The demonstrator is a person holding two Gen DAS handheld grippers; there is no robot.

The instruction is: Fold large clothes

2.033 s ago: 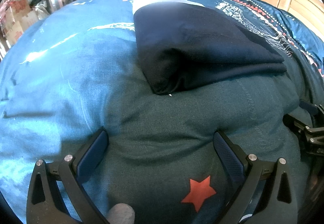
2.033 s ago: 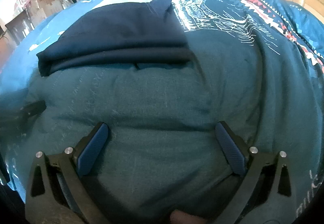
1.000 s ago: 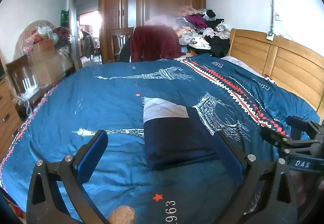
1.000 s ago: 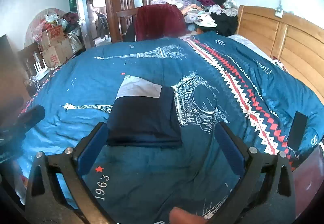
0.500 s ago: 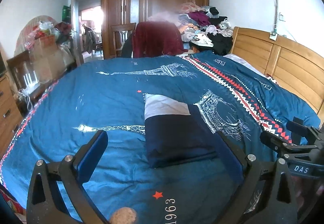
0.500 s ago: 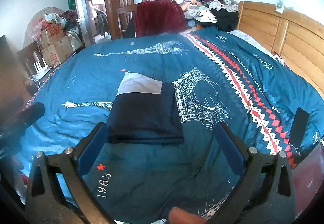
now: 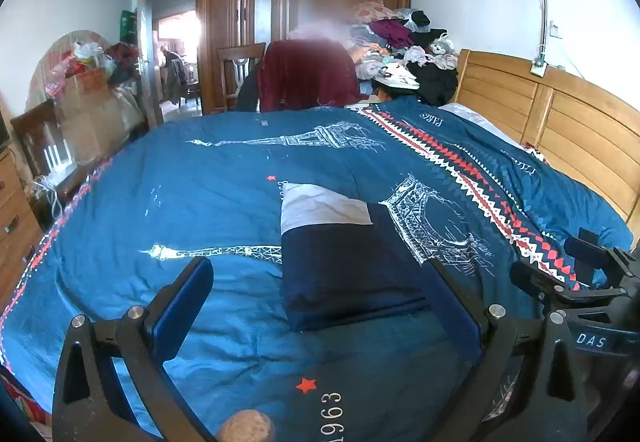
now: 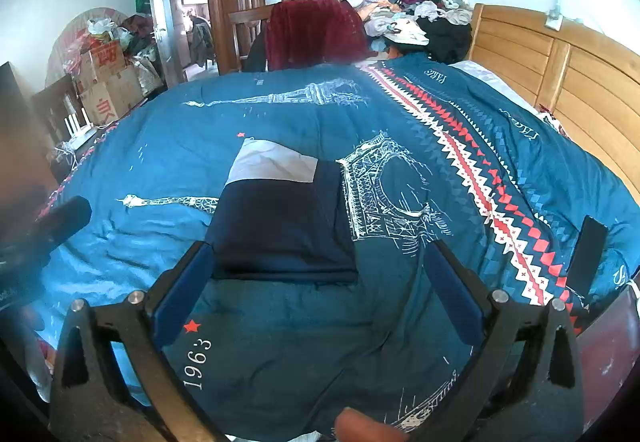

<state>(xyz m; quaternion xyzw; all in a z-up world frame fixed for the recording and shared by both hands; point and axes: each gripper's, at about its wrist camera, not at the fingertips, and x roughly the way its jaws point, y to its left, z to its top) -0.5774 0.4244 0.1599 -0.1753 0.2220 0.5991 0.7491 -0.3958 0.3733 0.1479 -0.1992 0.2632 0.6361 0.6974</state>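
Both tongs released and empty: left gripper [image 7: 316, 306] and right gripper [image 8: 316, 286] spread wide above the quilt [image 7: 224, 202]. Folded navy garment [image 7: 340, 266] lies centre frame in my left view, its grey panel toward the top. Risks, as I judge them: a low re-approach could snag the near folded edge and undo it; the soft quilt may bunch underneath.

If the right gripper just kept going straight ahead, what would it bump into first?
Probably the folded navy garment on the bed. The open right gripper points at its near edge with nothing between; it might brush the quilt first, since depth is unclear.
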